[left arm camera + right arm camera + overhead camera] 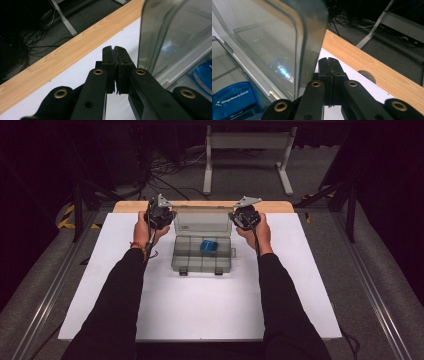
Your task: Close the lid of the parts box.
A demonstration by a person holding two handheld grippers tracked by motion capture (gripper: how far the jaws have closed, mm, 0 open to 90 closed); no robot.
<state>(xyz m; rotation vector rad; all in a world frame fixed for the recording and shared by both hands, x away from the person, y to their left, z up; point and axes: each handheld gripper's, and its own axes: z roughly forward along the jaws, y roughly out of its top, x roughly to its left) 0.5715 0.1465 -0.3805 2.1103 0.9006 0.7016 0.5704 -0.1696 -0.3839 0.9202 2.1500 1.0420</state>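
Two grippers are held up at the far end of a white table top (200,315), one at each side of a clear plastic compartment box (202,262) whose lid (202,222) stands raised. At the left of the high view, the left gripper (159,215) is seen just beside the left edge of the lid; in the left gripper view (114,51) its black jaws are clenched together with nothing between them, and the lid's smoky edge (150,35) rises just to their right. Whether the edge is touched cannot be told. In the middle, the box lies open on the white surface, and a blue packet (209,245) rests in one of its rear compartments. At the right, the right gripper (244,216) sits by the lid's right edge; in the right gripper view (328,61) its jaws are likewise pressed shut and empty, with the lid's edge (309,37) close on their left and the blue packet (235,100) below.

The lid is judged to be in the course of being swung on its hinge by closed jaw tips, not by a grasp. Even pressure from both sides would next be called for, so that the lid does not twist or the box slide.
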